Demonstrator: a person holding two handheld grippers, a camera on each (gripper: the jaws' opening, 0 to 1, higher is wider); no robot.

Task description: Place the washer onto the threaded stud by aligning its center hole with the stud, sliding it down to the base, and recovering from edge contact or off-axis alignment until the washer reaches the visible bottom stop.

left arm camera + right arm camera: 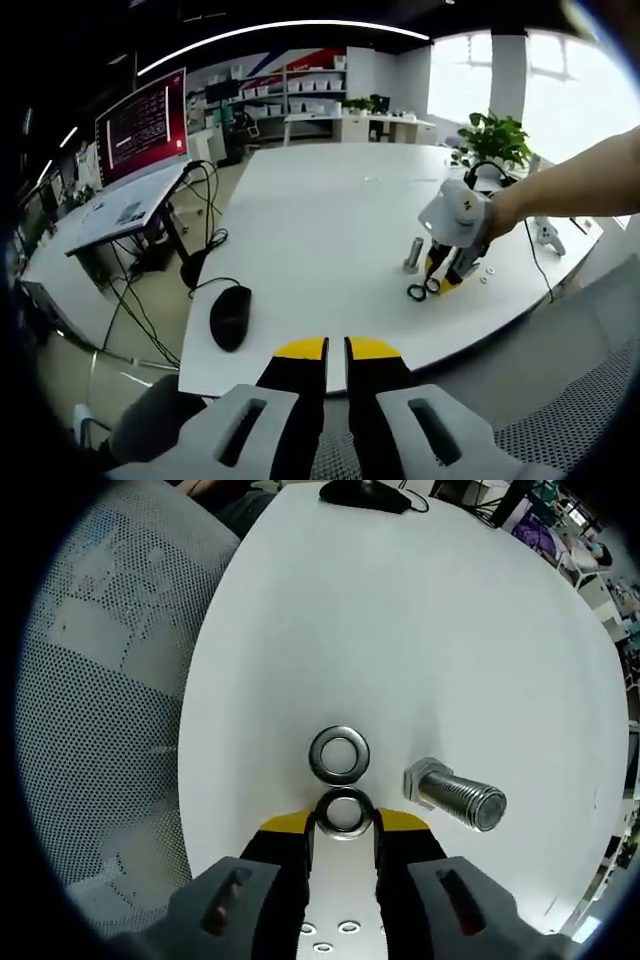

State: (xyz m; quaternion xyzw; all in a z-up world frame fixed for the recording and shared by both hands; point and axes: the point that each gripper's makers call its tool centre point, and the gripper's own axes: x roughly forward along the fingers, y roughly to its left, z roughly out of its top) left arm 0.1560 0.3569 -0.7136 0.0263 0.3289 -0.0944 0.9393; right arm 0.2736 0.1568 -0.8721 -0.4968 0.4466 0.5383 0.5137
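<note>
1. On the white bench [400, 630], the right gripper [345, 825] pinches a steel washer [345, 813] by its rim, one yellow-tipped jaw on either side of the ring, the hole left open between them.
2. Just beyond it, a second washer [339, 754] lies flat on the bench, touching or nearly touching the held one; which, the right gripper view does not settle.
3. To the right stands the threaded stud [458, 798], a bolt set head-down on the bench with its threaded end up, near the held washer but apart from it. The washer is not yet on the stud.
4. From the left gripper view, the right gripper [437, 285] works at the far side of the bench beside the stud [413, 254], a person's arm [580, 180] reaching in behind it. The left gripper [335, 350] hangs back at the near edge, jaws pressed together and holding nothing.
5. The washer looks light, rigid and smooth, so it is likely to slip or swivel between the jaws if squeezed off-centre. An edge hold across the rim, as here, seems best, since it keeps the hole free.
6. Metal on thread may catch if the ring tilts; keeping it level over the stud's tip looks like the safer approach.
7. A black mouse [230, 316] lies on the near part of the bench.
</note>
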